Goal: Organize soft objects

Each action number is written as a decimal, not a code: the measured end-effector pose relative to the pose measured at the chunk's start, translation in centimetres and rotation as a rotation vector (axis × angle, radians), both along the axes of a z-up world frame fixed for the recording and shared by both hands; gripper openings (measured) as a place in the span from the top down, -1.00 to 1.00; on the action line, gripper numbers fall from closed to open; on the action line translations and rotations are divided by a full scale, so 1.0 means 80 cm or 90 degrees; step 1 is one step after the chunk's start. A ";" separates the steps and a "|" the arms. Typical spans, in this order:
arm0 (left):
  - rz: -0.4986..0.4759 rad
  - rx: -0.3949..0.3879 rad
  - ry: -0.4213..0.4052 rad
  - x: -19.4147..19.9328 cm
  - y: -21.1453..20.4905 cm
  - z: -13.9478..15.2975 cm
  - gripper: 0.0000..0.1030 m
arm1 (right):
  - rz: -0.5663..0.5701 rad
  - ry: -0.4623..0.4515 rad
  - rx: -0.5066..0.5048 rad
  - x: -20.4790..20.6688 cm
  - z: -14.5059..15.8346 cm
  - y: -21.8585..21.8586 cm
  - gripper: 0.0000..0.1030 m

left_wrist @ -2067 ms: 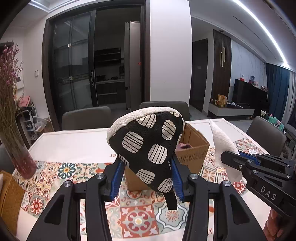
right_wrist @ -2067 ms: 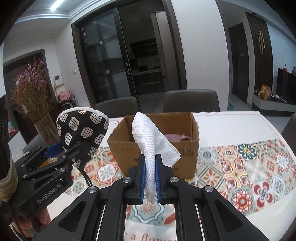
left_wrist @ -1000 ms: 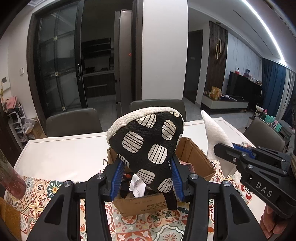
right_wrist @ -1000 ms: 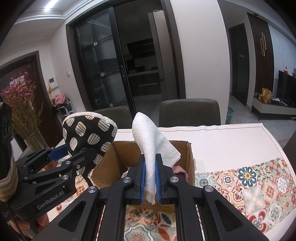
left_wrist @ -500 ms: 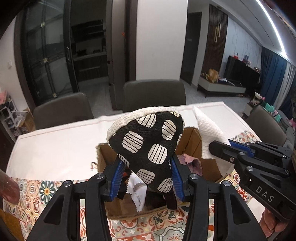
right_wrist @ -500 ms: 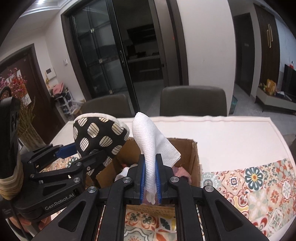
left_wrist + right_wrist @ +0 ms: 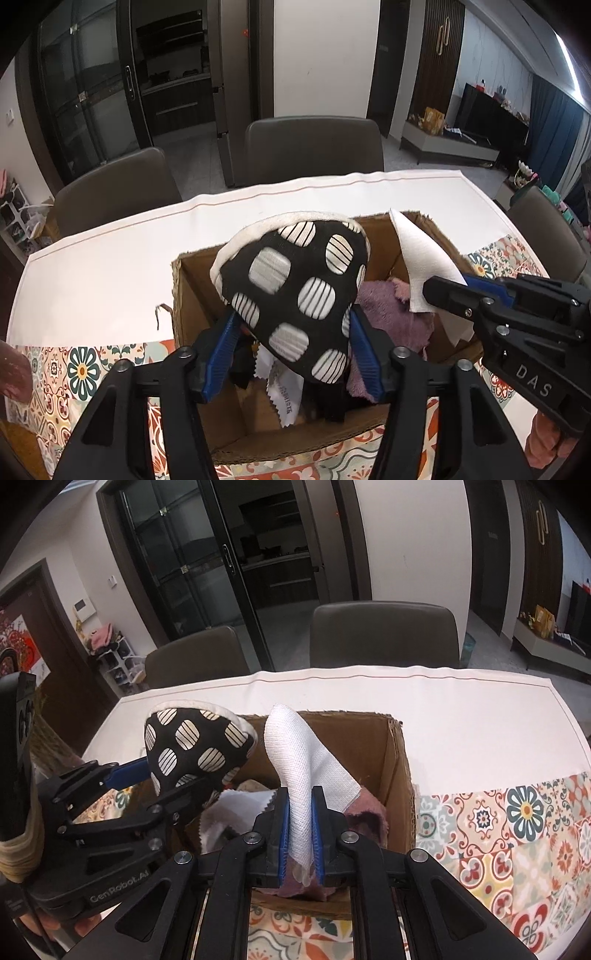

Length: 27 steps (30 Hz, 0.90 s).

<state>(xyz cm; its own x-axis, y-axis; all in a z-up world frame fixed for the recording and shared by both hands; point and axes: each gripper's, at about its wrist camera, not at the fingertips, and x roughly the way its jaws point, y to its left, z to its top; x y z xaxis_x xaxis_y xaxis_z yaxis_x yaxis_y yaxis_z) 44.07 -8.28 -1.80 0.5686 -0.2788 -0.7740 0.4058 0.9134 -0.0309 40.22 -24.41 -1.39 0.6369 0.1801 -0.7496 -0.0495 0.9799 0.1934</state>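
A black oven mitt [image 7: 295, 280] with white striped spots hangs over the open cardboard box [image 7: 177, 295]. It sits between the fingers of my left gripper [image 7: 293, 332], whose jaws are opening; a gap shows beside the left pad. The right wrist view has the same mitt [image 7: 195, 746] and the left gripper [image 7: 162, 779] at the box's left side. My right gripper [image 7: 300, 812] is shut on a folded white cloth [image 7: 306, 768] above the box [image 7: 395, 775]. That cloth [image 7: 421, 266] and the right gripper [image 7: 443, 291] show at the box's right side. A purple cloth [image 7: 388, 314] and white swatches [image 7: 284, 391] lie inside.
The box stands on a table with a white and patterned tablecloth [image 7: 480, 720]. Grey chairs [image 7: 314, 147] [image 7: 110, 192] line the far side. A pink vase [image 7: 11, 369] is at the left edge. A hand [image 7: 546, 435] holds the right gripper.
Both grippers moved forward and down until they hang over the box's opening. The left jaws have spread a little and the mitt has tilted between them.
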 end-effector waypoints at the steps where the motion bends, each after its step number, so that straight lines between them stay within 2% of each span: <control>1: 0.000 0.003 0.003 0.001 0.000 -0.002 -0.29 | 0.002 0.006 0.003 0.001 -0.002 -0.001 0.69; 2: 0.000 0.004 0.007 0.001 0.001 -0.004 -0.34 | 0.003 0.011 0.008 0.003 -0.003 -0.001 0.65; 4: 0.001 0.007 0.012 0.002 0.000 -0.006 -0.35 | 0.002 0.023 0.017 0.007 -0.007 -0.005 0.41; 8: 0.009 0.008 0.011 -0.004 0.005 -0.002 -0.47 | 0.001 0.027 0.019 0.008 -0.008 -0.005 0.22; 13: 0.052 0.032 -0.026 -0.020 0.017 0.014 -0.57 | -0.021 0.008 0.011 -0.003 0.002 -0.007 0.05; 16: 0.099 0.045 -0.071 -0.040 0.031 0.028 -0.66 | -0.048 -0.008 -0.010 -0.021 0.011 -0.005 -0.07; 22: 0.149 0.072 -0.153 -0.087 0.048 0.048 -0.76 | -0.074 -0.028 -0.023 -0.062 0.022 -0.005 -0.08; 27: 0.177 0.058 -0.198 -0.131 0.061 0.064 -0.87 | -0.085 -0.069 -0.048 -0.109 0.040 -0.002 -0.08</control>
<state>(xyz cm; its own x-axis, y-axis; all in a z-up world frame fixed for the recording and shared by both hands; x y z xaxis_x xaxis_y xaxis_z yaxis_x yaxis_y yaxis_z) 33.63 -3.40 3.36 0.8225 -0.0200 -0.5684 0.1208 0.9827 0.1403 31.49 -24.57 1.82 0.7286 0.0342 -0.6841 0.0653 0.9907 0.1192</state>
